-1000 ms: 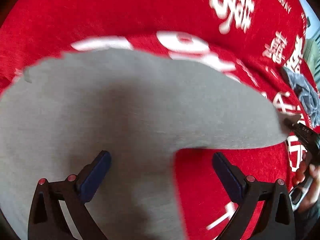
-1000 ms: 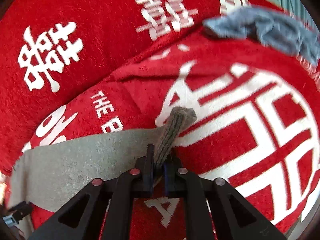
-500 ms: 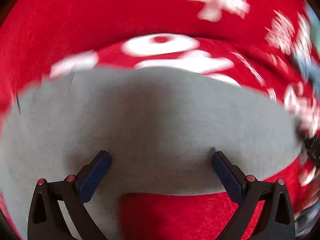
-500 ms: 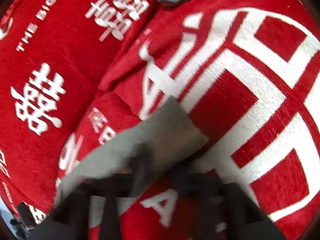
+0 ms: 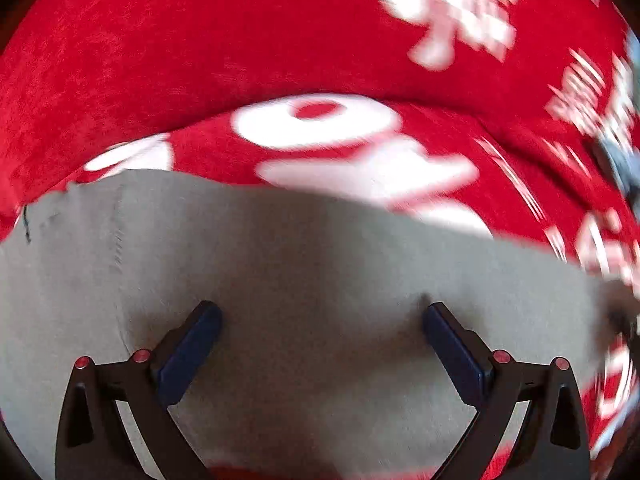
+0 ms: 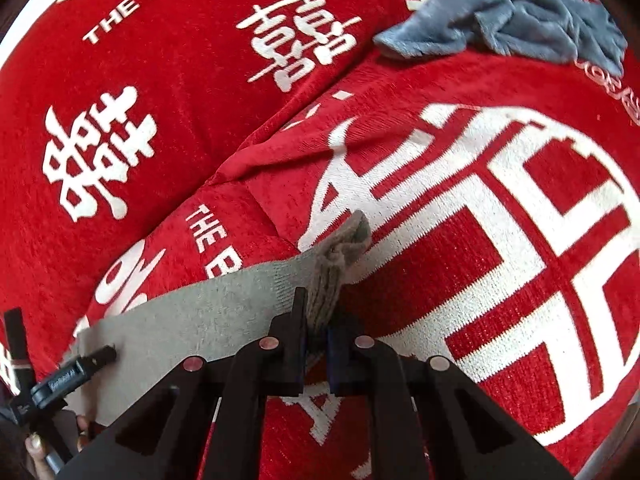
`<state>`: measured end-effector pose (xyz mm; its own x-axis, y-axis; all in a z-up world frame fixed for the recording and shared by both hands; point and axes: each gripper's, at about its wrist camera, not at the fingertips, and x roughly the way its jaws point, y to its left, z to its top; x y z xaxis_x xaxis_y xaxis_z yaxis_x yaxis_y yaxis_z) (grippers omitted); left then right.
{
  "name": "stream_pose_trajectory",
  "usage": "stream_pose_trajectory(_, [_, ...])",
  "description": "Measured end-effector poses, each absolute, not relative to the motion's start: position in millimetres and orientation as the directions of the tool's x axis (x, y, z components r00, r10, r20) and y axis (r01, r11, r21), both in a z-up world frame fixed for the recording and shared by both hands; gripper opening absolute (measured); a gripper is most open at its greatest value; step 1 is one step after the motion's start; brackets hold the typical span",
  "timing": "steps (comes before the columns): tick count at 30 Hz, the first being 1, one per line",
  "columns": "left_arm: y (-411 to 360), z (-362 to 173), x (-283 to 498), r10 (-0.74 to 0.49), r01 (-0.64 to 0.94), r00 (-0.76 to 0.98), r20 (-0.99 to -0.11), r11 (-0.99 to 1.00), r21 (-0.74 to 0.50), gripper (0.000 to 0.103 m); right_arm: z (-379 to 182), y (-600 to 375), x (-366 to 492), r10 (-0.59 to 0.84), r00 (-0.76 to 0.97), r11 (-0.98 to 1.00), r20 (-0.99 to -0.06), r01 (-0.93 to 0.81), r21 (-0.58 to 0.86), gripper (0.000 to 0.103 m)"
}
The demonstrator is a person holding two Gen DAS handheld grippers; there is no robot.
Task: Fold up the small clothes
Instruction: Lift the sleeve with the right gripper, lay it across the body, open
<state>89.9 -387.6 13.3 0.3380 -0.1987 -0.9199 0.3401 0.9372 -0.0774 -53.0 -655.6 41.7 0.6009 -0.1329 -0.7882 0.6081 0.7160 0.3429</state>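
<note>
A grey knit garment (image 5: pixel 320 280) lies spread on a red cover with white lettering (image 5: pixel 200 60). My left gripper (image 5: pixel 320 320) hovers over the middle of it, open, its blue pads (image 5: pixel 192 344) wide apart with only flat cloth below. In the right wrist view the same grey garment (image 6: pixel 208 316) stretches leftward, and my right gripper (image 6: pixel 318 320) is shut on its bunched corner (image 6: pixel 340 252), which sticks up past the fingertips. The left gripper (image 6: pixel 60 376) and a hand show at the lower left.
A crumpled blue-grey fleece cloth (image 6: pixel 512 28) lies at the far right of the red cover (image 6: pixel 520 208). The cover folds into a crease behind the grey garment. Blur smears the right side of the left wrist view.
The left gripper has slid across the grey garment, from over its lower edge to over its middle, staying open. The right gripper kept its pinch on the corner and lifted it slightly.
</note>
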Motion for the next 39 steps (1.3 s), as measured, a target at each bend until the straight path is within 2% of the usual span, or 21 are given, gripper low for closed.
stream_pose_trajectory(6, [-374.7, 34.9, 5.1, -0.325, 0.512, 0.316, -0.892, 0.849, -0.128, 0.102, 49.0, -648.4, -46.3, -0.163, 0.567, 0.722, -0.807, 0.626, 0.294, 0.008])
stream_pose_trajectory(7, [-365.9, 43.4, -2.1, -0.371, 0.534, 0.280, -0.885, 0.827, -0.177, 0.102, 54.5, -645.0, -45.9, -0.168, 0.569, 0.727, -0.805, 0.623, 0.289, 0.008])
stream_pose_trajectory(10, [-320.2, 73.2, -15.3, -0.447, 0.519, 0.323, -0.834, 0.821, -0.239, 0.102, 91.2, -622.8, -46.9, -0.184, 0.617, 0.769, -0.765, 0.575, 0.279, 0.008])
stream_pose_trajectory(13, [-264.2, 86.6, -3.0, -0.396, 0.422, 0.430, -0.811, 0.882, -0.208, 0.102, 137.7, -584.9, -38.2, -0.193, 0.671, 0.828, -0.715, 0.502, 0.248, 0.008])
stream_pose_trajectory(17, [-159.6, 73.4, 27.9, -0.262, 0.143, 0.472, -0.842, 0.965, -0.219, 0.102, 197.9, -515.6, -16.8, -0.155, 0.750, 0.895, -0.643, 0.382, 0.230, 0.008])
stream_pose_trajectory(21, [-60.2, 55.6, 27.3, -0.233, -0.069, 0.477, -0.847, 0.951, -0.301, 0.102, 245.3, -418.7, 15.0, -0.081, 0.806, 0.954, -0.586, 0.233, 0.189, 0.008])
stream_pose_trajectory(25, [2.1, 42.3, 17.7, -0.227, -0.170, 0.495, -0.839, 0.922, -0.349, 0.102, 267.4, -300.3, 55.1, 0.021, 0.820, 0.988, -0.572, 0.071, 0.139, 0.008])
stream_pose_trajectory(30, [56.7, 36.0, 6.1, -0.202, -0.224, 0.512, -0.835, 0.907, -0.357, 0.102, 244.0, -172.8, 96.3, 0.114, 0.779, 0.993, -0.617, -0.072, 0.094, 0.008])
stream_pose_trajectory(34, [101.1, 28.5, -7.7, -0.191, -0.257, 0.525, -0.829, 0.893, -0.369, 0.102, 189.8, -83.6, 120.0, 0.137, 0.715, 0.988, -0.686, -0.147, 0.045, 0.008])
stream_pose_trajectory(39, [141.4, 12.6, -19.7, -0.215, -0.306, 0.525, -0.823, 0.855, -0.418, 0.102, 108.5, -20.0, 135.2, 0.109, 0.604, 0.983, -0.789, -0.183, -0.004, 0.008])
